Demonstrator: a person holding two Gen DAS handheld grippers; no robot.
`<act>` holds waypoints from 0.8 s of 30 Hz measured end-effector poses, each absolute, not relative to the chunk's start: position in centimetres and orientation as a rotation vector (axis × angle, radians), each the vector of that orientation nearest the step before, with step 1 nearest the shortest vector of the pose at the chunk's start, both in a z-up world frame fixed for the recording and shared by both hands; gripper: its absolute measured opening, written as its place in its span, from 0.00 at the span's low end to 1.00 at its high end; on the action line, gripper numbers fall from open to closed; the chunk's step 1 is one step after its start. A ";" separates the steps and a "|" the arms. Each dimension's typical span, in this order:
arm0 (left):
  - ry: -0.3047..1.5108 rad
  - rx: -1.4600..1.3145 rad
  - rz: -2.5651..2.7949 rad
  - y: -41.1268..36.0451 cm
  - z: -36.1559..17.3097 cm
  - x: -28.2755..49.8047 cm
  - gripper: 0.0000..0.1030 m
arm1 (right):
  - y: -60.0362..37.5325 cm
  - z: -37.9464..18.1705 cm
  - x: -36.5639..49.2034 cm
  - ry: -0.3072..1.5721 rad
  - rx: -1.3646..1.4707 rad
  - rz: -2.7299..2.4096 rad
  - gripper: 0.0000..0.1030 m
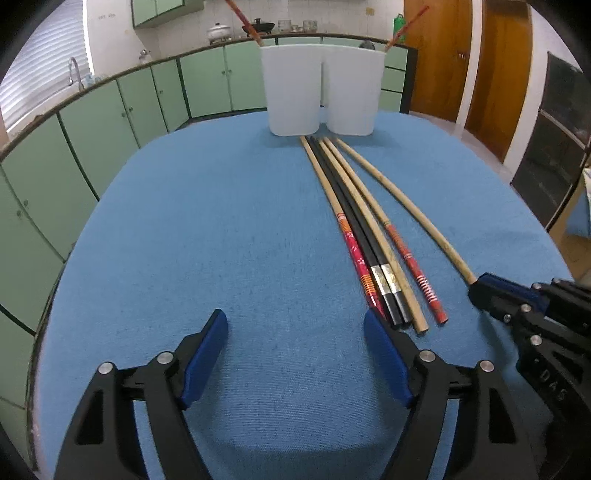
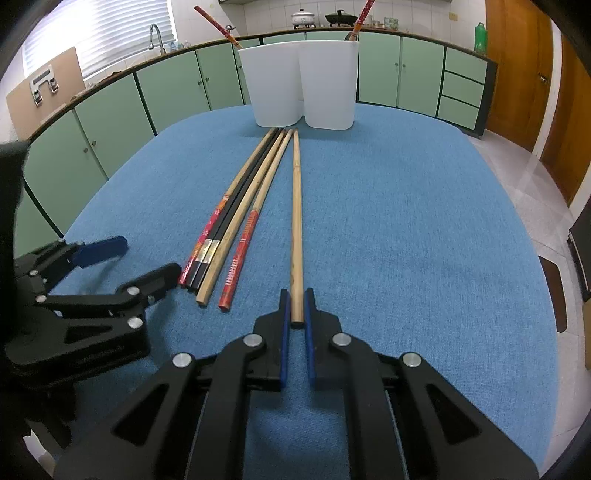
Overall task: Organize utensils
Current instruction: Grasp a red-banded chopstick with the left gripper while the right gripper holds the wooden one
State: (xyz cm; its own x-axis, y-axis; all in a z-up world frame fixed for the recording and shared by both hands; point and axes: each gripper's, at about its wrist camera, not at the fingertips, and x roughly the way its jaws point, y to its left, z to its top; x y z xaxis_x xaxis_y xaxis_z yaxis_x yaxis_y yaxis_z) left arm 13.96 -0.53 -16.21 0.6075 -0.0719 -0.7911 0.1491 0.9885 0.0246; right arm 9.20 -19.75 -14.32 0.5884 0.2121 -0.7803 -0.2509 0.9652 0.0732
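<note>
While right gripper (image 2: 297, 308) pinches plain wooden chopstick (image 2: 296, 221) by its end, left gripper (image 1: 295, 325) wide, empty

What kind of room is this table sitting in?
Most likely a home kitchen: green cabinets run under a counter with a sink faucet, and pots sit at the back by a tiled wall.

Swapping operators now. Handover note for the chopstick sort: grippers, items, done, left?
Right gripper: shut on the plain bamboo chopstick, which lies on the blue tablecloth.
Left gripper: open, empty, beside the chopstick bundle.
Done: one red-patterned chopstick in each white holder compartment.
Left: the gripped one and five more on the cloth.
</note>
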 end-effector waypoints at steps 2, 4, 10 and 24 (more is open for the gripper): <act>0.907 0.093 -0.126 -0.5 -16.2 13.9 0.73 | -19.8 -14.3 9.1 0.903 -0.043 0.272 0.07; 0.901 0.085 -0.129 -0.5 -16.1 13.8 0.73 | -20.0 -14.4 9.1 0.904 -0.033 0.275 0.07; 0.884 0.075 -0.189 -1.2 -15.8 13.1 0.73 | -20.3 -14.4 9.1 0.906 -0.021 0.278 0.07; 0.899 0.067 -0.092 0.9 -16.0 13.1 0.73 | -20.8 -14.4 9.0 0.907 -0.003 0.292 0.09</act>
